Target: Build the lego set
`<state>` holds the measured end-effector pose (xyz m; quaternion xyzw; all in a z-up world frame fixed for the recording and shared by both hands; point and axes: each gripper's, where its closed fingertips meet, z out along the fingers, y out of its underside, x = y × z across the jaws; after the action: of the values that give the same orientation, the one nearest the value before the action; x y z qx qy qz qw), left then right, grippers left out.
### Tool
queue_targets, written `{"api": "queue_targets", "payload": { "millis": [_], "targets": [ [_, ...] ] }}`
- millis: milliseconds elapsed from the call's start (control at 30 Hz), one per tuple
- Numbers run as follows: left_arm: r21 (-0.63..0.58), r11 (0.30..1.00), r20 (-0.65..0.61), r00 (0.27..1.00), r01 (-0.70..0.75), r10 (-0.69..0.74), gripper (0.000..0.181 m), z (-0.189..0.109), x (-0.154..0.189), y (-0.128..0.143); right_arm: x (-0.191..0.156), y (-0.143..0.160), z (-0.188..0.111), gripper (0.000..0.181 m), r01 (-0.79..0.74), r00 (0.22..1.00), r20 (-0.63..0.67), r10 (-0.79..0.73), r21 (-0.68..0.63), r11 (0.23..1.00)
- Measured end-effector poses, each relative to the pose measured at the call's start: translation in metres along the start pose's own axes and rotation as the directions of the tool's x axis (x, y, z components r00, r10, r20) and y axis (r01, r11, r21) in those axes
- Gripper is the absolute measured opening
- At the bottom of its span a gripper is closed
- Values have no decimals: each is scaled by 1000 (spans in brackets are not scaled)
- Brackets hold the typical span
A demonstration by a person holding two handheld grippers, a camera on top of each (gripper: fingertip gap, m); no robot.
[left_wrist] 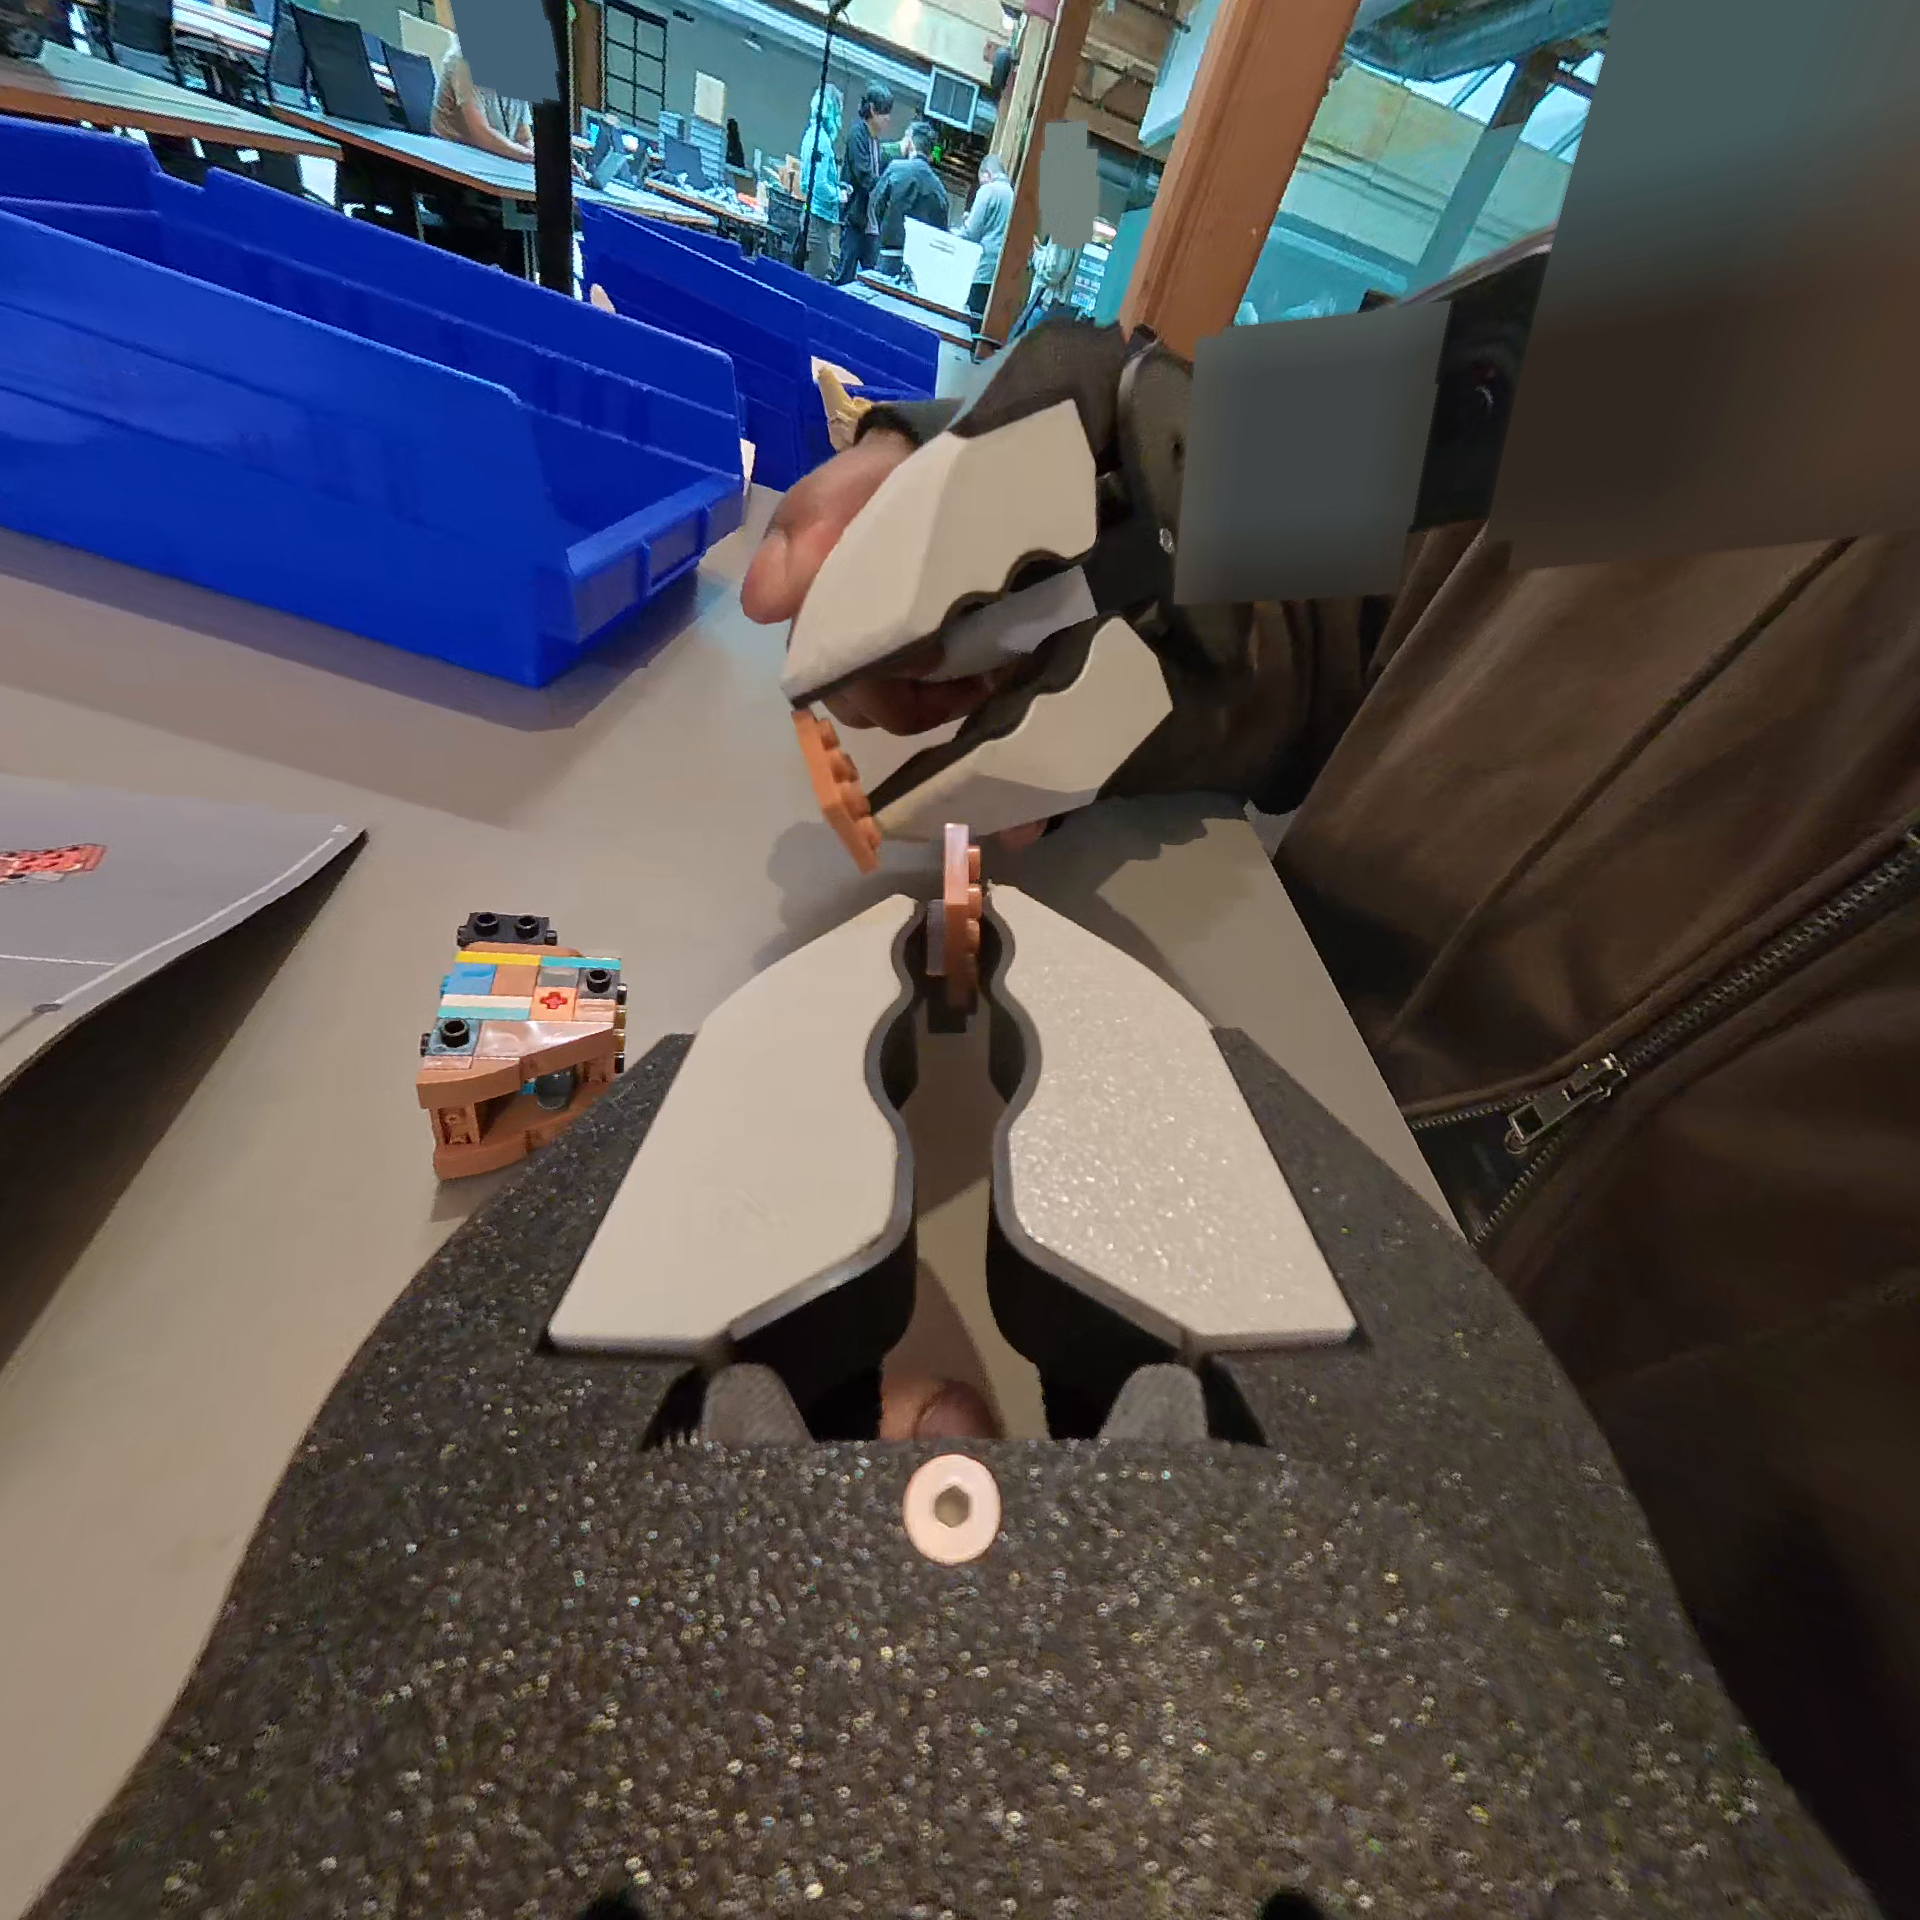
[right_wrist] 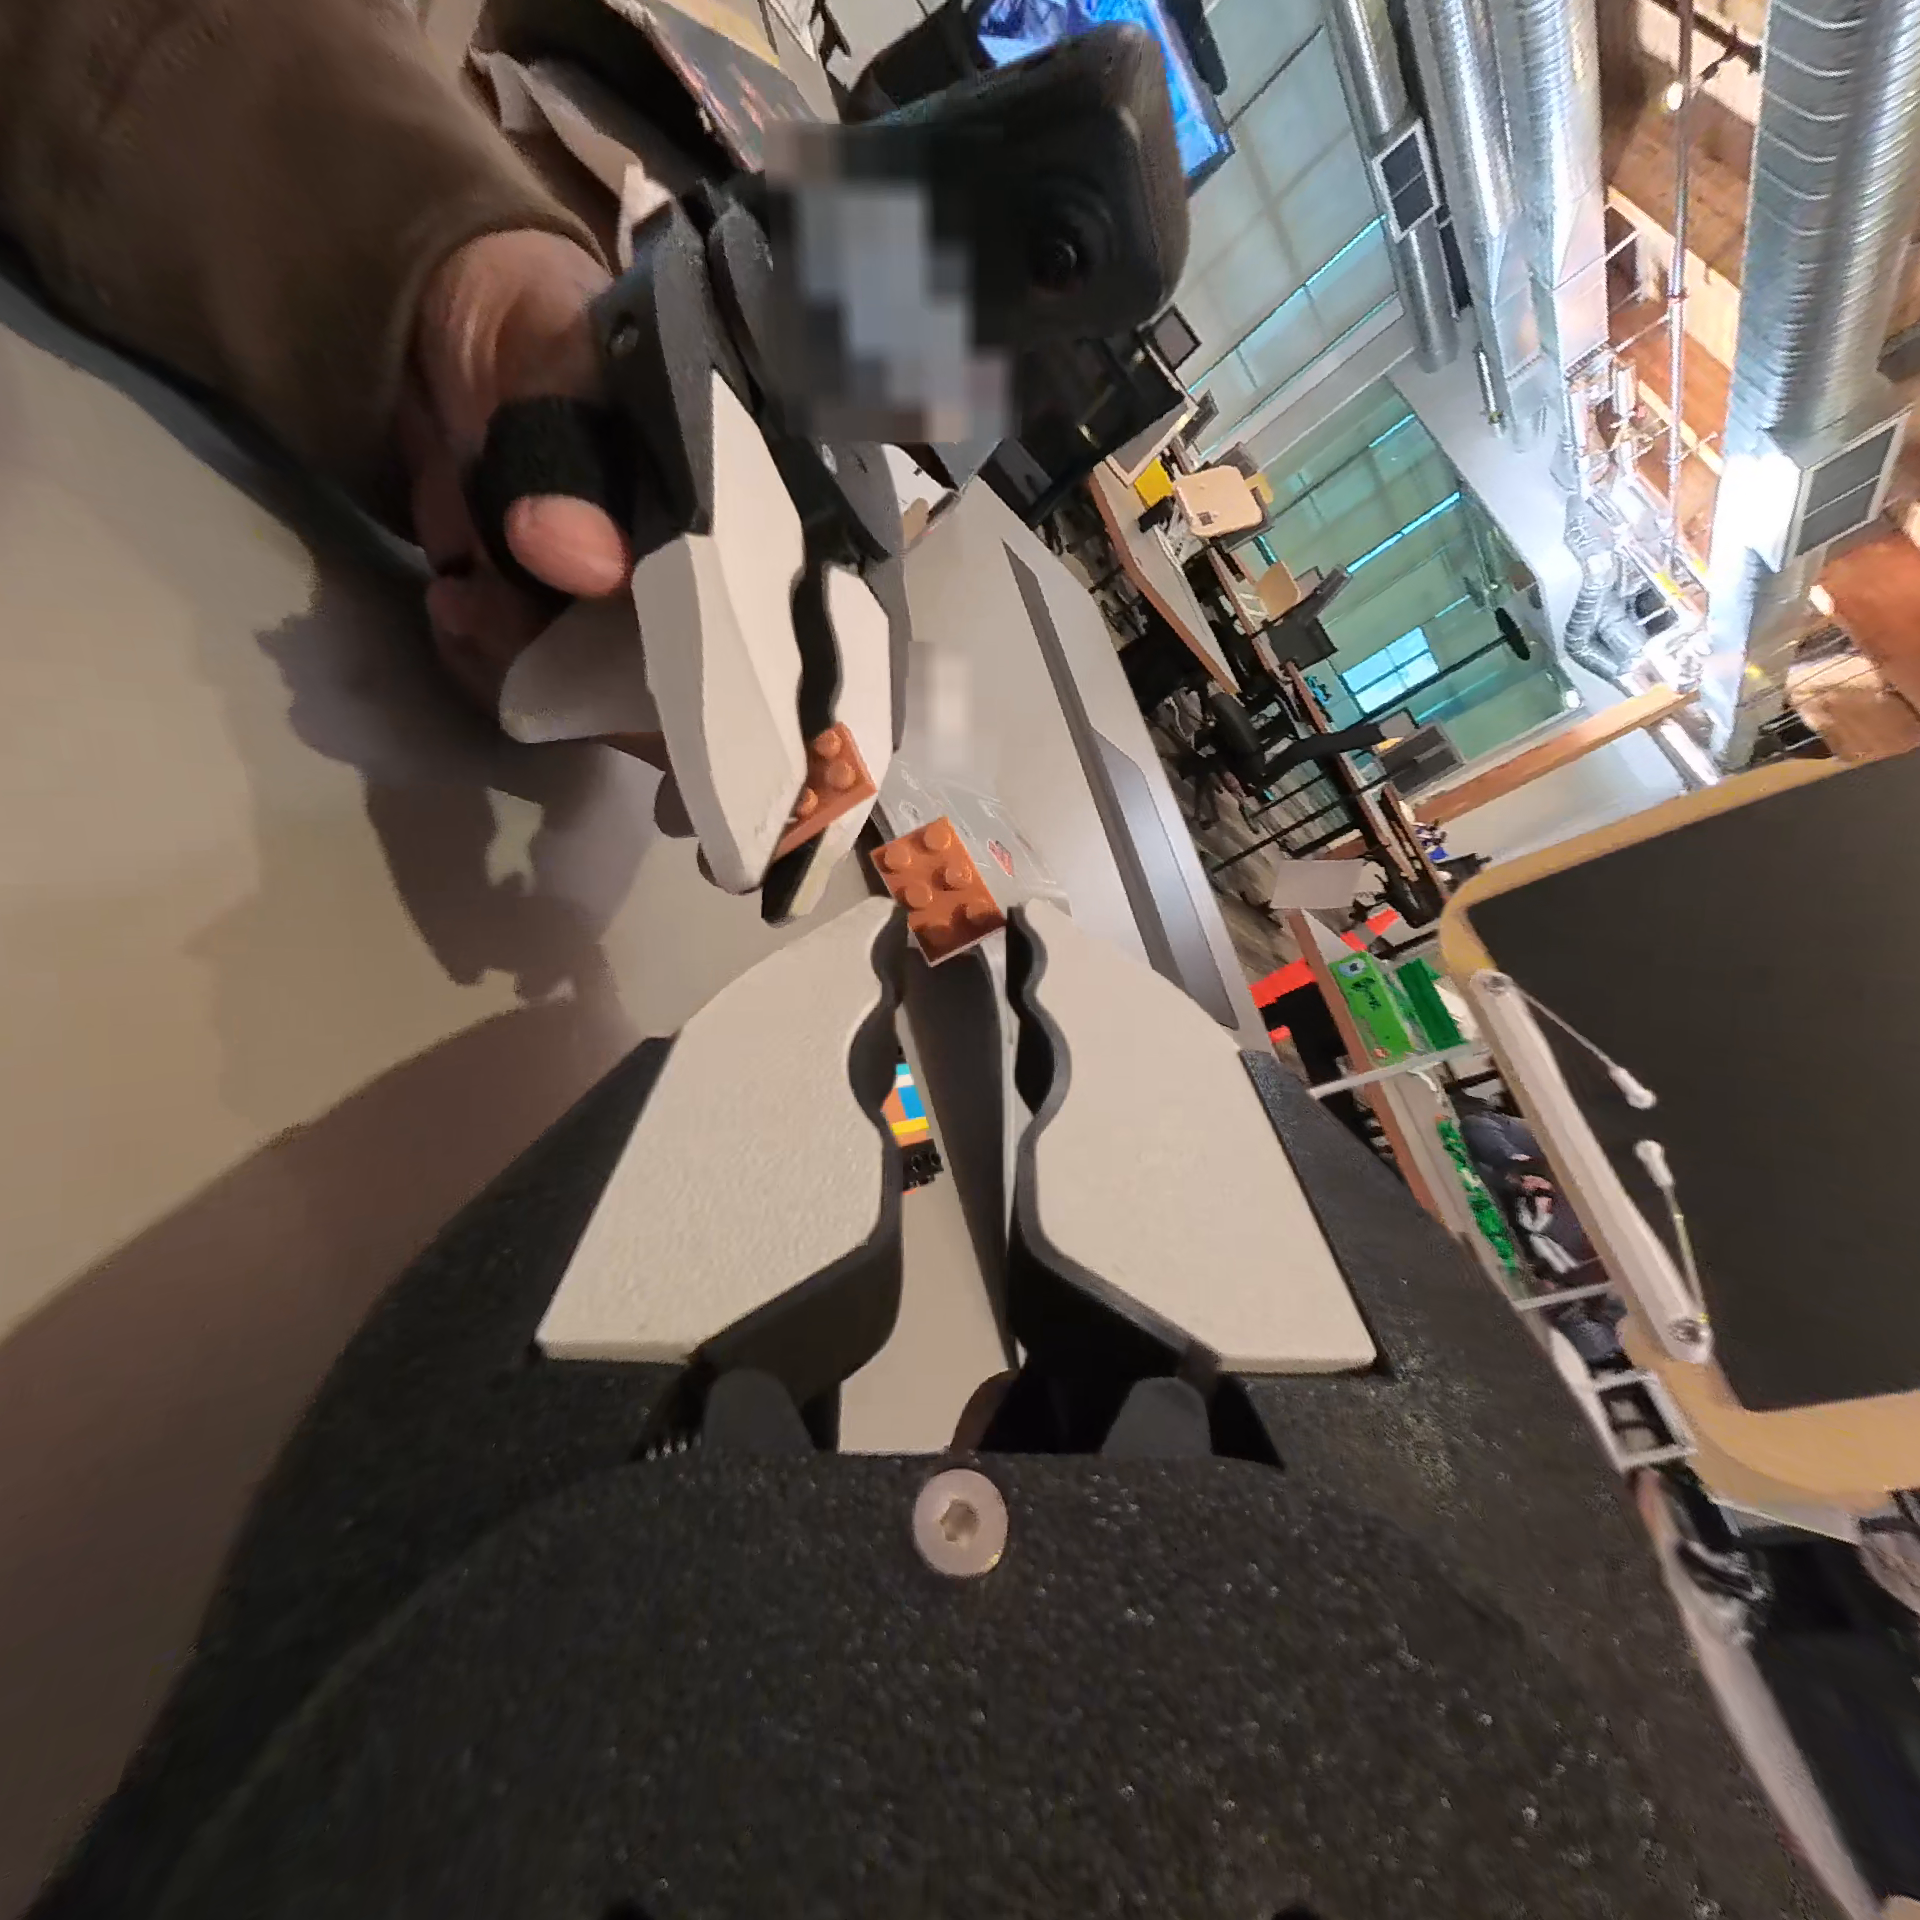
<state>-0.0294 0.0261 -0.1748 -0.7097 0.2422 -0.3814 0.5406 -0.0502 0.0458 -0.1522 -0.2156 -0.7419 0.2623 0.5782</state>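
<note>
My left gripper is shut on a small brown plate held on edge above the table. My right gripper comes in from the upper right, shut on an orange-brown studded plate, a short gap from the left one's plate. In the right wrist view my right gripper holds the orange plate studs up, and my left gripper holds the brown plate just beyond it. A partly built brown and multicoloured model lies on the table to the left.
An instruction booklet lies at the left. Blue bins stand at the back left. The grey table ends at its edge on the right, by a person's brown jacket. People stand far behind. Both grippers' tips are close together, under 4 cm apart.
</note>
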Motion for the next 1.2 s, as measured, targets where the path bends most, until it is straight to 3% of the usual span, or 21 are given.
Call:
{"api": "queue_targets", "payload": {
  "millis": [467, 900, 1200],
  "targets": [
    [-17, 1000, 28, 1000, 6, -6, 8, 2, -4, 2, -8, -8, 0, 17, 184, 981, -57, -185, -11, 983],
    [-29, 999, 68, 998, 17, -15, 6, 2, -10, 4, -9, -5, -1, 16, 176, 983, -57, -175, 2, 984],
    [-1, 1000, 121, 992, 20, -20, 20, -1, -18, 0, -11, 4, -4, 16, 126, 991, -51, -125, 5, 992]
  ]
}}
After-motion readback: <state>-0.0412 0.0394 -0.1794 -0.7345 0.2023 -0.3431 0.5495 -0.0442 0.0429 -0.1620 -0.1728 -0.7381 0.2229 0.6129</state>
